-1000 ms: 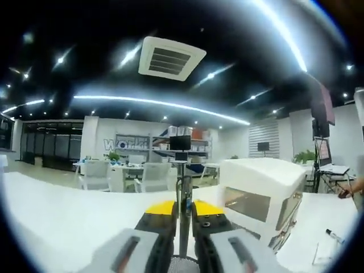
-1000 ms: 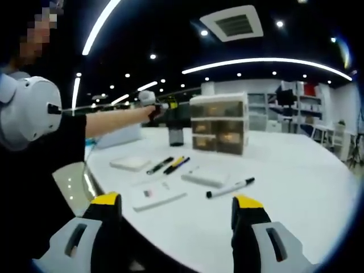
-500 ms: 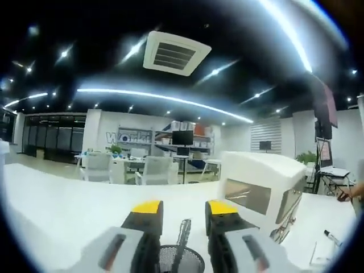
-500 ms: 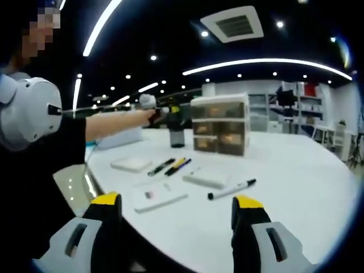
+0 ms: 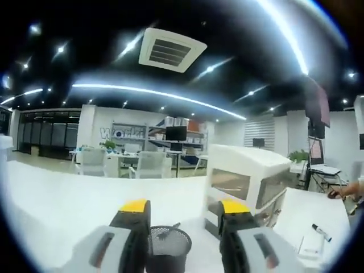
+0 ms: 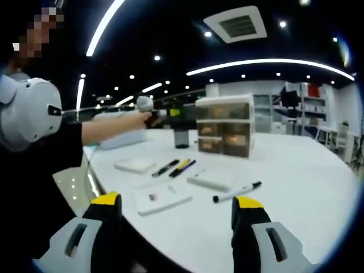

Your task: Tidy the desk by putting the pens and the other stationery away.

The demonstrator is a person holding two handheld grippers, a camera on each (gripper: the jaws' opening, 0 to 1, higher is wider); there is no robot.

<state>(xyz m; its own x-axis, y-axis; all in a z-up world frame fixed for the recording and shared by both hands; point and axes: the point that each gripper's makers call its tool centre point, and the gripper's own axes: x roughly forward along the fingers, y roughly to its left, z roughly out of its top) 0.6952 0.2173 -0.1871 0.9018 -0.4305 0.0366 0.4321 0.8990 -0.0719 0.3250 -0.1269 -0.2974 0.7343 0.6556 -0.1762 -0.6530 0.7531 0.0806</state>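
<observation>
My left gripper [image 5: 185, 207] stands open just above a black mesh pen cup [image 5: 168, 244], and a pen [image 5: 166, 230] leans inside the cup. Beside the cup is a white drawer unit [image 5: 250, 182]. In the right gripper view, the left gripper [image 6: 170, 112] hovers over the same cup [image 6: 181, 136] at the end of the person's outstretched arm. My right gripper [image 6: 176, 202] is open and holds nothing, near the desk's front edge. On the desk lie a dark pen [image 6: 166, 168], a yellow pen [image 6: 181, 165], a black-capped marker [image 6: 236, 191], a white pad [image 6: 135, 165], a white box [image 6: 210, 181] and a card [image 6: 162, 199].
The drawer unit [image 6: 224, 131] stands behind the cup on the white desk [image 6: 296, 187]. The marker [image 5: 321, 232] shows at the right of the left gripper view, with a hand [image 5: 347, 190] beyond it. Office desks and chairs [image 5: 142, 165] stand far behind.
The left gripper was shut on a pen above the cup; its jaws have opened and the pen has dropped into the cup. The right gripper stayed still and open.
</observation>
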